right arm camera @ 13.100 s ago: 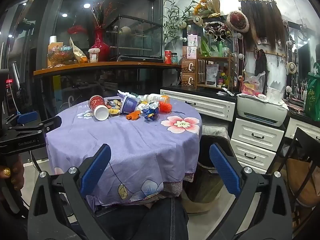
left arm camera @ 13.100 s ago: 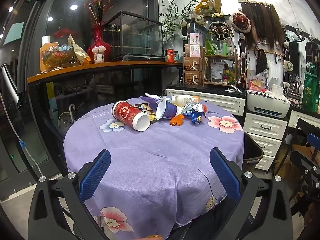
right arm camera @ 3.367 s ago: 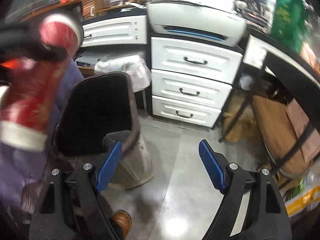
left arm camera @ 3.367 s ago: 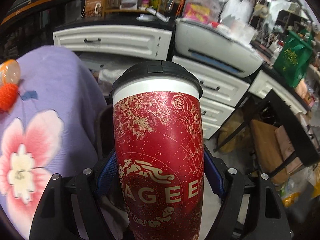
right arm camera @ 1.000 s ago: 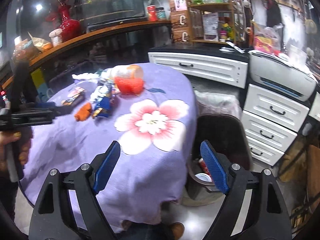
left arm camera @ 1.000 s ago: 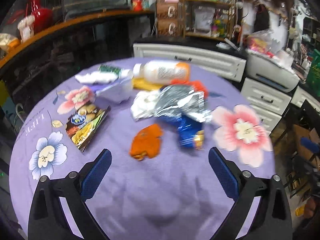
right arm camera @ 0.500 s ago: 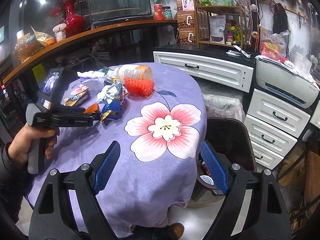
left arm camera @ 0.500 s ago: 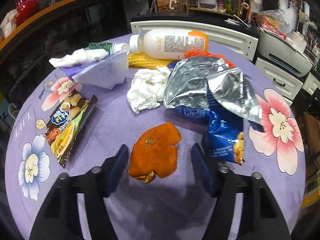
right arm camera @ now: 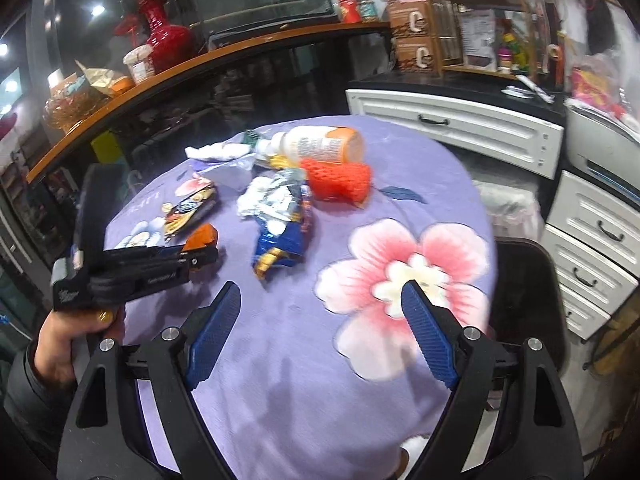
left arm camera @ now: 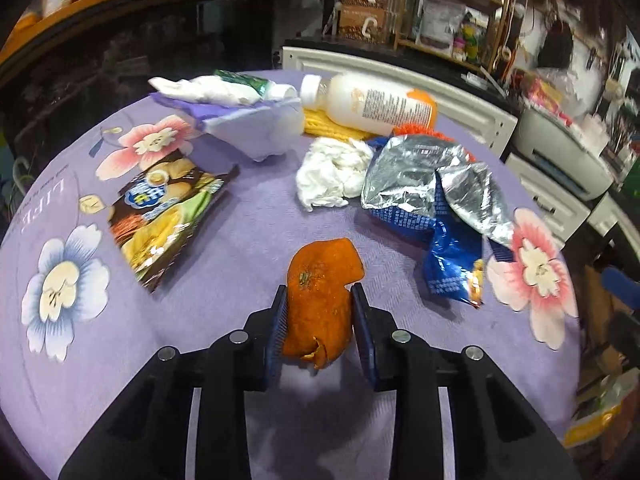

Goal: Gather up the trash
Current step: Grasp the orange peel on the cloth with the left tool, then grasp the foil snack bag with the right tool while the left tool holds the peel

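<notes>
An orange peel (left arm camera: 320,300) lies on the purple flowered tablecloth (left arm camera: 224,272), and my left gripper (left arm camera: 319,287) is closing on it, both blue pads touching its sides. From the right wrist view the left gripper (right arm camera: 204,254) is held by a person's hand, the orange peel (right arm camera: 202,236) at its tip. Beyond it lie a blue-and-silver snack bag (left arm camera: 436,208), a white tissue wad (left arm camera: 332,172), a white bottle (left arm camera: 372,100), a flat snack wrapper (left arm camera: 164,212) and a crushed purple cup (left arm camera: 256,128). My right gripper (right arm camera: 321,286) hangs open over the cloth with nothing between its fingers.
An orange net sleeve (right arm camera: 336,178) lies by the bottle. A dark trash bin (right arm camera: 524,280) stands beside the table's right edge, in front of white drawers (right arm camera: 592,232). A wooden counter with a red vase (right arm camera: 168,40) runs behind the table.
My left gripper moved down to the orange peel and narrowed from wide open until its pads touch it. The right gripper swung left, over more of the table.
</notes>
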`<state>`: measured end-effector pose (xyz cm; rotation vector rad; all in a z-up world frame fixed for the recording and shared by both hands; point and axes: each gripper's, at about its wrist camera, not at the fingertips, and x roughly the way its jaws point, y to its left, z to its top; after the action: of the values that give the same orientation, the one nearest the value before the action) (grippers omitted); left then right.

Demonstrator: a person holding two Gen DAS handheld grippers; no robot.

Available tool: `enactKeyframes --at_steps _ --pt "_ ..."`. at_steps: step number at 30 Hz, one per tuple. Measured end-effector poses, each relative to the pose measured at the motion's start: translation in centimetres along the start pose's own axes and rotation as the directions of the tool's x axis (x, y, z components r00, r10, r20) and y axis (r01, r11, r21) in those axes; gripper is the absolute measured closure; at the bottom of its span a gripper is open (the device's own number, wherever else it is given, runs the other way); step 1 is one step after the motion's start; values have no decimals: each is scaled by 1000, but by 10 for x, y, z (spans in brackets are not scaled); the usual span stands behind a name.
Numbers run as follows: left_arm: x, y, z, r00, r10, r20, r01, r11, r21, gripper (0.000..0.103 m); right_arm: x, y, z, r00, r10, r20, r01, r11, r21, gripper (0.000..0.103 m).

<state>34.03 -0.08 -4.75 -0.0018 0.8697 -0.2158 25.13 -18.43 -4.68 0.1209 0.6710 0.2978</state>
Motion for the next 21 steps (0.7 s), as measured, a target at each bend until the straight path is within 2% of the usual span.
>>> enactKeyframes --at_steps 7,15,20,21 --pt "-37 5 -15 997 -33 64 34 999 -25 72 40 30 27 998 21 -67 -27 996 -89 21" --pt "-49 8 -28 996 -26 81 29 999 -35 72 95 47 42 986 -72 -149 44 982 -185 21" --pt "-49 10 -33 996 -42 74 45 998 -39 72 117 49 43 977 -108 -181 69 975 -209 33" --pt "-49 9 -35 996 -43 75 46 998 -39 72 120 50 42 975 -116 -187 74 973 -216 39"
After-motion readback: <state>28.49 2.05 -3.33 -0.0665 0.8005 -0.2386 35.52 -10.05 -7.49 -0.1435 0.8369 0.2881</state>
